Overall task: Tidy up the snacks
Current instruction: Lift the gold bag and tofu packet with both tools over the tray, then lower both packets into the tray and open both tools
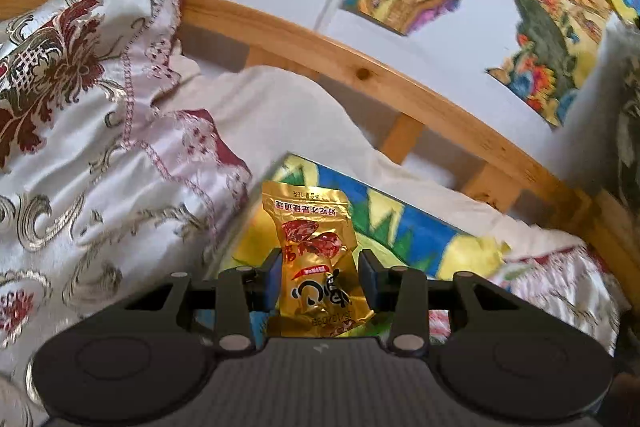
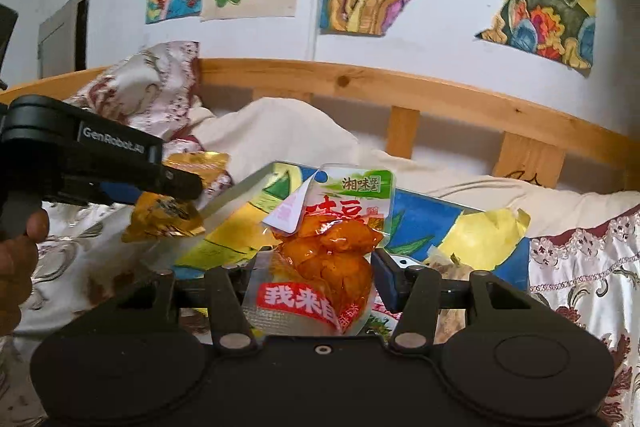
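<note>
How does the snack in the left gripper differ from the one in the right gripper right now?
The gold packet in the left gripper is opaque foil; the clear packet in the right gripper shows orange pieces inside. The gold packet's print reads upside down, the clear packet's upright. The clear packet's top corner curls over; the gold packet's top is flat. Both are held off the bed.

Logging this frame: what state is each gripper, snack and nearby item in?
left gripper: shut on gold packet
gold packet: held, lifted
right gripper: shut on orange packet
orange packet: held, top corner folded
colourful drawing: lying flat on bed
</note>
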Available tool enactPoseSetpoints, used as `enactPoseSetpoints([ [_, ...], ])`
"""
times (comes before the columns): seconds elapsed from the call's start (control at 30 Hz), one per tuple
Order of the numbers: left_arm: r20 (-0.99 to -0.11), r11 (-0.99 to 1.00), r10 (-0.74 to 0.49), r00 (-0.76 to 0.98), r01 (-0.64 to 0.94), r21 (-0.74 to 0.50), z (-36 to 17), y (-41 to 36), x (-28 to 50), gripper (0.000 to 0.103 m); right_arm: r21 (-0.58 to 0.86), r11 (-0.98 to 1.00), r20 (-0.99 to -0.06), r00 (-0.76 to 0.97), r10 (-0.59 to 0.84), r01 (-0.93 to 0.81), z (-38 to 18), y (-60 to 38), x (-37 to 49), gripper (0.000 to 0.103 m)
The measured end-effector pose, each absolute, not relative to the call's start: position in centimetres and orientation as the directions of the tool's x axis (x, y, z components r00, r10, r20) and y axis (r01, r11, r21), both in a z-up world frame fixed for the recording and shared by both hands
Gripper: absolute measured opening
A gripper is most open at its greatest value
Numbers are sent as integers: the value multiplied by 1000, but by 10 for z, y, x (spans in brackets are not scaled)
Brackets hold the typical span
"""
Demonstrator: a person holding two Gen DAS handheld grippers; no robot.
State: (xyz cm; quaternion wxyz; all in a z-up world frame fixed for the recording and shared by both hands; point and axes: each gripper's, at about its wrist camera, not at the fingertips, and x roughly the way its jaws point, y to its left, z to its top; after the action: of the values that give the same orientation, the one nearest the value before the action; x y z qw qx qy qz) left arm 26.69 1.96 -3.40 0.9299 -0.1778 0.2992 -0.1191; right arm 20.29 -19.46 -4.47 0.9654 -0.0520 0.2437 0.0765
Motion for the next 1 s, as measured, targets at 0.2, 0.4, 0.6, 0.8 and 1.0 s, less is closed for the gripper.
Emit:
enactPoseSetpoints([
  [0.2,-520,908,-306,797,80,-411,-57,26,288,44,-75,984,-519,849,98,-159,-69,-195,221,54],
  [0.4,-556,900,-318,768,61,-431,-77,26,298,44,-87,982,-541,836,92,-165,-88,-188,232,55],
  [0.6,-583,906,-318,747,60,-418,-87,22,301,44,-99,980,-552,829,87,-170,-96,-182,234,55],
  [0.8,-607,921,-298,737,54,-386,-92,17,303,45,-86,983,-550,831,88,-161,-95,-183,233,57],
  [1.0,-619,931,-286,731,58,-360,-95,11,302,46,-71,987,-542,836,86,-147,-97,-185,228,59],
])
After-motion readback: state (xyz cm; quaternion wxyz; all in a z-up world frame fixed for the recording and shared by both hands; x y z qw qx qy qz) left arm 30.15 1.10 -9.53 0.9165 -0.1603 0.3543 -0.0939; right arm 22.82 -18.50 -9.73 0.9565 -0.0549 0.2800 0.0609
